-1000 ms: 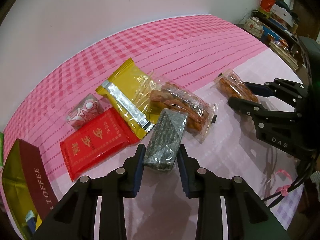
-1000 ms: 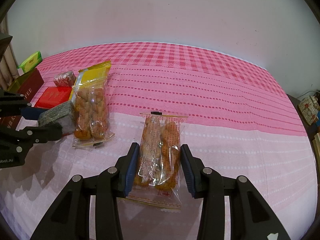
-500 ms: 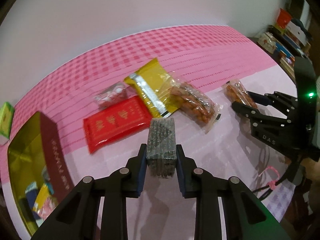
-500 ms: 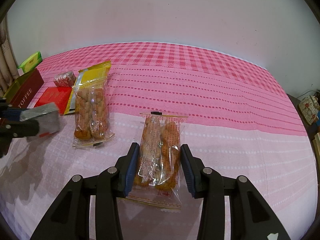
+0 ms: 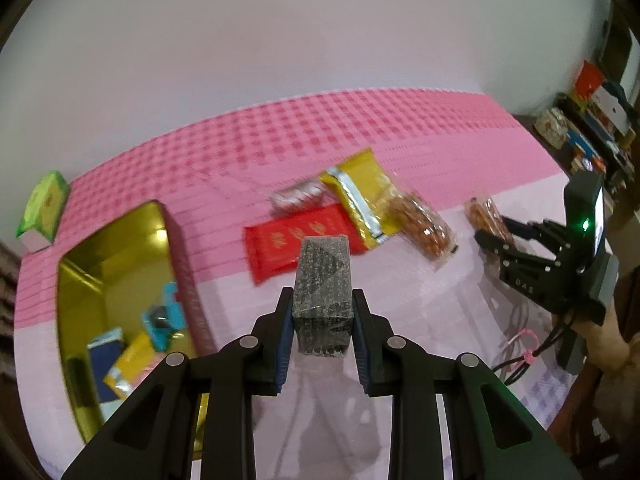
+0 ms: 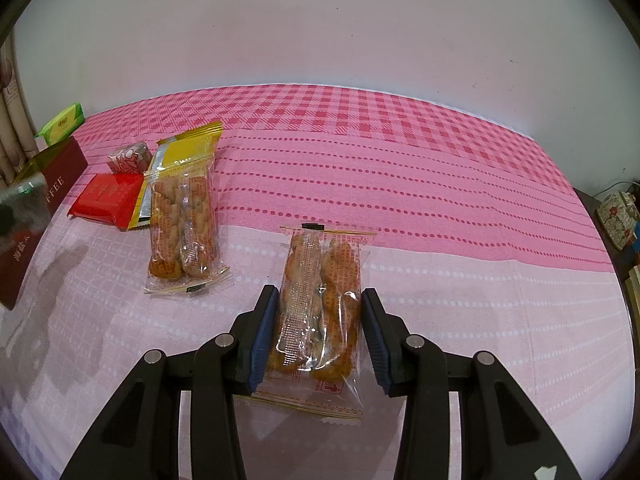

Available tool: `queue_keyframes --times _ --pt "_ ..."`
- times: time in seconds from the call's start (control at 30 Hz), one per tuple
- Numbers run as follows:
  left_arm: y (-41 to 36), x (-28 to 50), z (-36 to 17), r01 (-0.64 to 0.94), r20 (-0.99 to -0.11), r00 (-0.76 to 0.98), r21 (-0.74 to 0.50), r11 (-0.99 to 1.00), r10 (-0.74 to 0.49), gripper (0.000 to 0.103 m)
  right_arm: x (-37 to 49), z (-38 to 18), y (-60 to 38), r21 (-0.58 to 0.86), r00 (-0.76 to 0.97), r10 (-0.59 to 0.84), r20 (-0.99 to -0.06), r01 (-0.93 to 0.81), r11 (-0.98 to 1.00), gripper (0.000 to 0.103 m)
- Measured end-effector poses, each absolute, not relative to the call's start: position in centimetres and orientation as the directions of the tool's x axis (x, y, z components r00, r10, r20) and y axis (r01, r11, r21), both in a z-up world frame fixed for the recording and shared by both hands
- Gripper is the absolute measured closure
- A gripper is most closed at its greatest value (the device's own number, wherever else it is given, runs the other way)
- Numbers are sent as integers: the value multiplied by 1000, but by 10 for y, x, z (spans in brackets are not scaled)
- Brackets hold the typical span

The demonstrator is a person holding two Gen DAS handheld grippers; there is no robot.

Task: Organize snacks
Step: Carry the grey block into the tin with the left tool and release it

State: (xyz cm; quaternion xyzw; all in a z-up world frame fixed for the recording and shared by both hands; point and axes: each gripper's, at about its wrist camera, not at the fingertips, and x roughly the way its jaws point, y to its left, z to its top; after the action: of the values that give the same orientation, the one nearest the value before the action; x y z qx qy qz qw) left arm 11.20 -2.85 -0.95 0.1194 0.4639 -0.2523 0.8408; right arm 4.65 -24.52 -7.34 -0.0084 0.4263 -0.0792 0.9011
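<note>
The gold tin [image 5: 116, 240] lies left. Right of it, the left gripper [image 5: 322, 320] clamps a grey speckled bar [image 5: 323, 280] aloft: light, stiff, slick-wrapped. Further right, the right gripper [image 6: 318, 332] pinches the crackly, fragile twist packet [image 6: 320, 300] mid-length on the counter [image 6: 480, 320].

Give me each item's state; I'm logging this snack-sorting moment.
left gripper: shut on grey speckled packet, lifted off the cloth.
right gripper: shut on clear twist-snack bag, bag lying on the cloth.
second twist-snack bag: lying flat, free.
red packet: flat, untouched.
yellow packet: flat, partly under second twist-snack bag.
toffee tin: open, snacks inside.
</note>
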Motion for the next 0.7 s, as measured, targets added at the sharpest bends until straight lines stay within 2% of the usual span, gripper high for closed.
queue_keyframes --times 0.27,0.7 --pt "27 130 9 430 -822 520 17 903 -232 75 47 -74 -245 -83 624 -150 -767 136 987 64" --pt "116 170 -22 227 -853 517 56 972 -72 75 47 -73 -245 -83 624 -150 -767 136 987 64"
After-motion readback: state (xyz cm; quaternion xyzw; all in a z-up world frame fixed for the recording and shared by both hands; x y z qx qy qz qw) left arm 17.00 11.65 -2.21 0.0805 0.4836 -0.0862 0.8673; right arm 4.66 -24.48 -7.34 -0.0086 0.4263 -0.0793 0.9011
